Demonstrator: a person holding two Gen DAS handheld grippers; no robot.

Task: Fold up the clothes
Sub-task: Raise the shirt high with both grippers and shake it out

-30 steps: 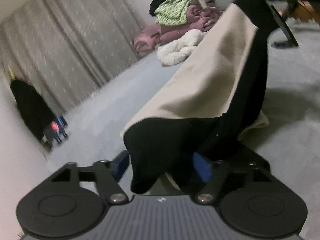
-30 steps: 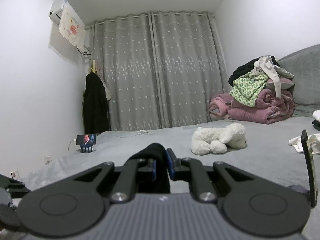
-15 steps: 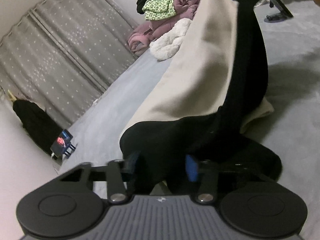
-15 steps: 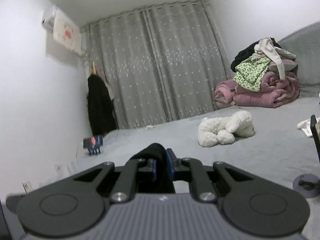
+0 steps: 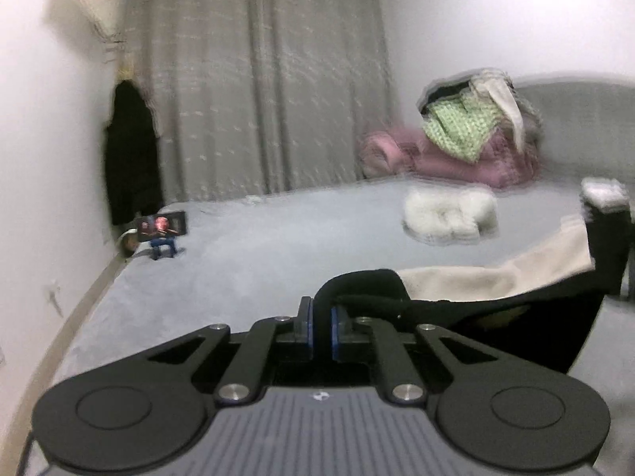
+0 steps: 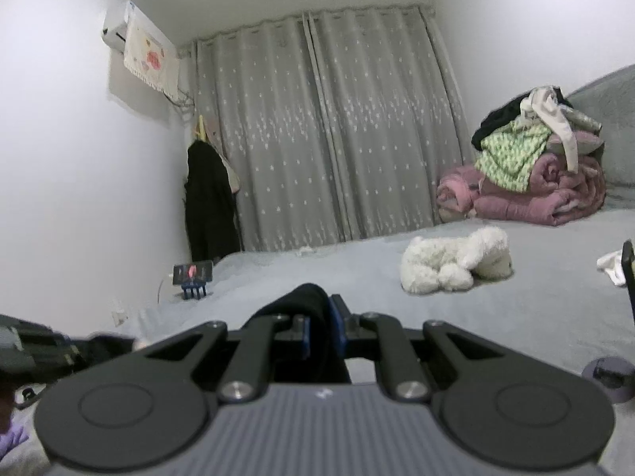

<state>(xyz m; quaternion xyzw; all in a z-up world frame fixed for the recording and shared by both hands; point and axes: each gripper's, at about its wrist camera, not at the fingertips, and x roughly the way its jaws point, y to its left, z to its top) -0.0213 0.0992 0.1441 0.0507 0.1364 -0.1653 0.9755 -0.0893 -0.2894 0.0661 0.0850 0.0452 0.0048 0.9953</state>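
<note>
Left gripper [image 5: 321, 323] jaws closing onto black-and-cream garment [image 5: 496, 277]; right gripper [image 6: 323, 331] clamped on its black edge. Advice: keep both ends level and taut.

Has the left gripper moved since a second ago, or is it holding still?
Yes. The left gripper rose and rolled level: the curtain, slanted before, now hangs upright. Its jaws are closing on the black-and-cream garment.
</note>
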